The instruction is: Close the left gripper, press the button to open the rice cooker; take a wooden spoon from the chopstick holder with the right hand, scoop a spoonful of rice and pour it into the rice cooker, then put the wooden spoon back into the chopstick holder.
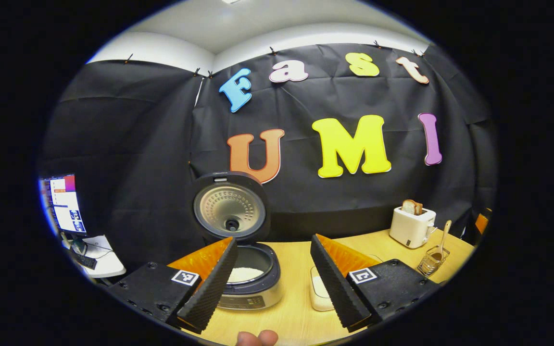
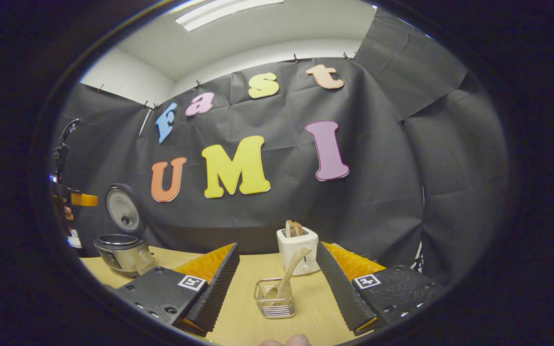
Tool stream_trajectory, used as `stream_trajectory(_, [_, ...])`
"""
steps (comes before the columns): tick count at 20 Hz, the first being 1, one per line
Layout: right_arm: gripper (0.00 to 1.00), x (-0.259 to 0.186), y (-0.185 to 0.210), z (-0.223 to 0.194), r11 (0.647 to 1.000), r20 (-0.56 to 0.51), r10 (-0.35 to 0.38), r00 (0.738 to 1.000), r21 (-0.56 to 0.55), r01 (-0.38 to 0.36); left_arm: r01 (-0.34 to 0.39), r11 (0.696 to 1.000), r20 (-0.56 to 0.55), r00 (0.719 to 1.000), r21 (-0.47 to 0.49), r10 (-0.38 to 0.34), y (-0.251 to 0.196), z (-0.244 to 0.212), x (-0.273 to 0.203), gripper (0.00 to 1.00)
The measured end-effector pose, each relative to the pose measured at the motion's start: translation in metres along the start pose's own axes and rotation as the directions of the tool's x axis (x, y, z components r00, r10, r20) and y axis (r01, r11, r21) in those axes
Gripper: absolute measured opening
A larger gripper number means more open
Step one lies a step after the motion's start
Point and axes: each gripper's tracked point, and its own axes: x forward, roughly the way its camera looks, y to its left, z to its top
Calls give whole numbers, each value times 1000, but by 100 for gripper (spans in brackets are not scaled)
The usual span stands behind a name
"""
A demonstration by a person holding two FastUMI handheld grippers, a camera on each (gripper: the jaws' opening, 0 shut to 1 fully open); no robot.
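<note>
Left claw [image 1: 272, 283] & right claw [image 2: 277, 288]: same build w/ ribbed wedge fingers [image 1: 209, 288], orange ridged backing, black mount blocks w/ screws, square b/w marker tag on each block. Fingertips at bottom edge.

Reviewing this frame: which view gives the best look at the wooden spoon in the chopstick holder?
The right gripper view: the wooden spoon stands close and central in the chopstick holder, ahead of the open right gripper. The left gripper view shows the spoon small, at the table's far right edge, beside the toaster.
</note>
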Motion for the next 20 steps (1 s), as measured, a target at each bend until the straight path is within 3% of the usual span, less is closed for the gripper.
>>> stream_trajectory(1, [96, 2, -3, -3, 1000, -14, -2, 1000, 2, 2, 10, 1000, 5, 1000, -10, -9, -8, -6, -4, 97])
stream_trajectory(4, [95, 14, -14, -19, 1000, -61, -17, 998, -7, 17, 27, 1000, 10, 1000, -10, -27, -28, -24, -14, 92])
stream_trajectory(5, [99, 19, -16, -23, 1000, -77, -18, 997, -6, 18, 27, 1000, 11, 1000, -6, -27, -32, -31, -18, 97])
stream_trajectory(6, [92, 24, -18, -28, 1000, -93, -16, 996, -2, 16, 24, 1000, 14, 1000, -4, -24, -35, -34, -23, 97])
stream_trajectory(9, [95, 44, -23, -43, 1000, -149, -4, 989, 9, 6, 20, 1000, 14, 1000, -8, -20, -41, -43, -32, 97])
stream_trajectory(14, [92, 69, -24, -65, 1000, -213, 13, 977, 15, -10, 6, 1000, 28, 1000, -27, -6, -38, -49, -40, 97])
stream_trajectory(20, [96, 103, -23, -82, 999, -271, 31, 962, 16, -28, 4, 1000, 17, 1000, -5, -4, -38, -62, -40, 97])
